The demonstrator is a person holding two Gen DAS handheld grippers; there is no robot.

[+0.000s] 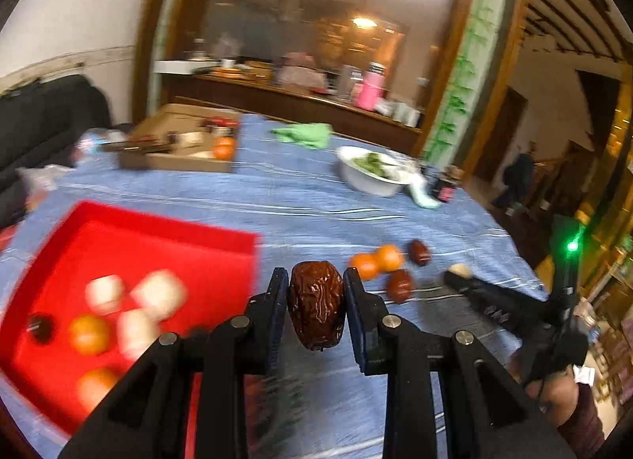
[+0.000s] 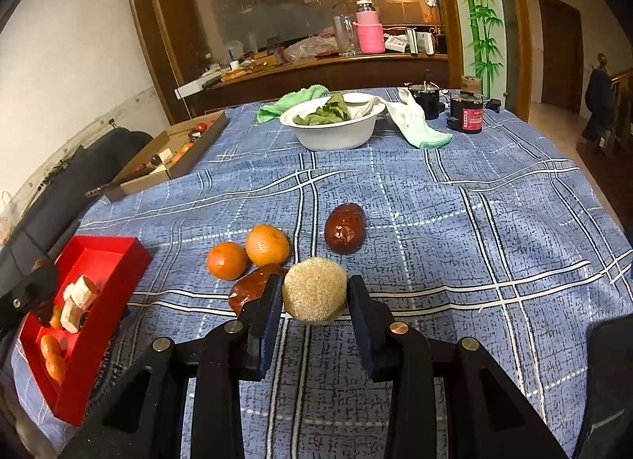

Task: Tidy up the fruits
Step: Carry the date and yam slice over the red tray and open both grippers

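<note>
My left gripper (image 1: 316,302) is shut on a wrinkled brown date (image 1: 316,304), held above the blue checked cloth just right of the red tray (image 1: 130,233). The tray holds white chunks (image 1: 158,293), oranges (image 1: 89,334) and a dark fruit (image 1: 40,327). My right gripper (image 2: 314,296) is shut on a pale, rough cut fruit piece (image 2: 314,289). Just beyond it on the cloth lie two oranges (image 2: 267,244), a reddish date (image 2: 253,287) partly behind the left finger, and a dark date (image 2: 345,227). In the left wrist view the right gripper (image 1: 459,271) is at the right, beside that fruit group.
A white bowl of greens (image 2: 334,124) stands at the far side, with a green towel (image 2: 289,101), a white-green cloth (image 2: 419,126) and dark jars (image 2: 467,110). A cardboard box (image 2: 170,150) of odds and ends lies at the far left. A dark sofa (image 2: 75,174) borders the left edge.
</note>
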